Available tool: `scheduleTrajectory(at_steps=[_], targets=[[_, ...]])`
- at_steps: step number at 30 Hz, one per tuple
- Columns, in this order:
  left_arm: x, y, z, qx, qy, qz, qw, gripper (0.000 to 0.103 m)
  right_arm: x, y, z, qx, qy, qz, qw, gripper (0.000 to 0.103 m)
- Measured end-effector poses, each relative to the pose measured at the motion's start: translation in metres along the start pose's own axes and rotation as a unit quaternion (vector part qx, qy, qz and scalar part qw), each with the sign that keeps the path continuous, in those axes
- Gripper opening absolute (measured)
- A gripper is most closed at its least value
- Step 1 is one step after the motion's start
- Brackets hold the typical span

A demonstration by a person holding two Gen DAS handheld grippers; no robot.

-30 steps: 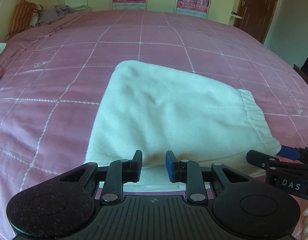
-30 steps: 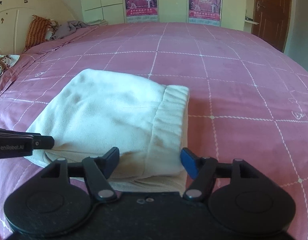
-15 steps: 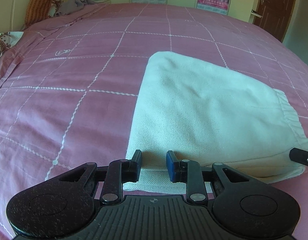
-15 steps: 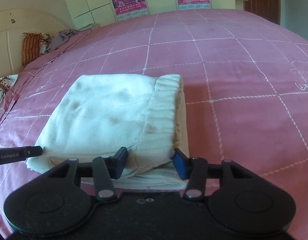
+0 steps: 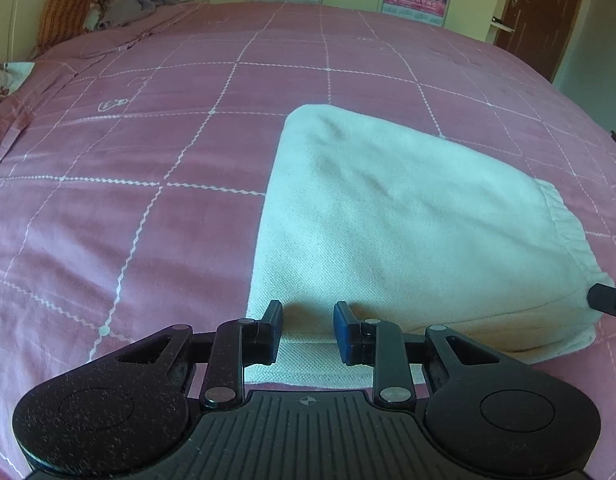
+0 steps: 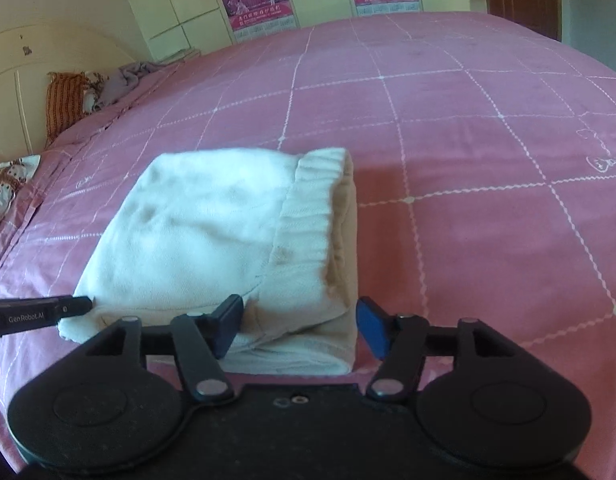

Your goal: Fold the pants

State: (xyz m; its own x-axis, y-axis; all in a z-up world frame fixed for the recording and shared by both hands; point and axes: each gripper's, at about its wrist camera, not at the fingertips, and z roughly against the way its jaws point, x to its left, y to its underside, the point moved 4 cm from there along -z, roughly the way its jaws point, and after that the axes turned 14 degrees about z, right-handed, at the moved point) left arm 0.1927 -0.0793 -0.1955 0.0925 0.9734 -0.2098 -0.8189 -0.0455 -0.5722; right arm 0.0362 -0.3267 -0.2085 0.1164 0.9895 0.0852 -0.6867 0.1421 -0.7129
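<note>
Lying folded on the bed [image 5: 148,160], the pants [image 5: 388,220] sit just ahead of both grippers, left gripper [image 5: 308,330] and right gripper [image 6: 300,326], fingers parted, gripping nothing.

At lower centre the right gripper [image 6: 299,322], jaws apart, straddles the near waistband corner of folded white pants [image 6: 212,236] on the pink bedspread [image 6: 468,160], the left gripper's tip [image 6: 74,306] at lower left.
</note>
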Motion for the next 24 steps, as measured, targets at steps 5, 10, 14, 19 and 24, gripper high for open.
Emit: scheduleTrajectory(at_steps=[5, 10, 14, 19, 24], targets=[[0.015, -0.018, -0.007, 0.0, -0.022, 0.039, 0.999, 0.042, -0.006, -0.019, -0.003, -0.008, -0.015, -0.02, 1.0, 0.078], [0.026, -0.008, -0.029, 0.043, 0.01, 0.064, 0.997, 0.059, -0.01, -0.008, -0.03, 0.039, -0.029, -0.05, 0.998, 0.077], [0.038, -0.006, -0.04, 0.062, 0.042, 0.117, 0.9903, 0.059, -0.015, 0.004, -0.037, 0.051, -0.052, -0.084, 0.994, 0.076], [0.046, -0.012, -0.047, 0.091, 0.093, 0.145, 0.9808, 0.042, -0.018, -0.001, -0.038, 0.054, -0.066, -0.088, 0.992, 0.072], [0.058, -0.021, -0.059, 0.098, 0.118, 0.135, 0.9788, 0.042, -0.024, 0.0, -0.044, 0.059, -0.079, -0.09, 0.991, 0.081]])
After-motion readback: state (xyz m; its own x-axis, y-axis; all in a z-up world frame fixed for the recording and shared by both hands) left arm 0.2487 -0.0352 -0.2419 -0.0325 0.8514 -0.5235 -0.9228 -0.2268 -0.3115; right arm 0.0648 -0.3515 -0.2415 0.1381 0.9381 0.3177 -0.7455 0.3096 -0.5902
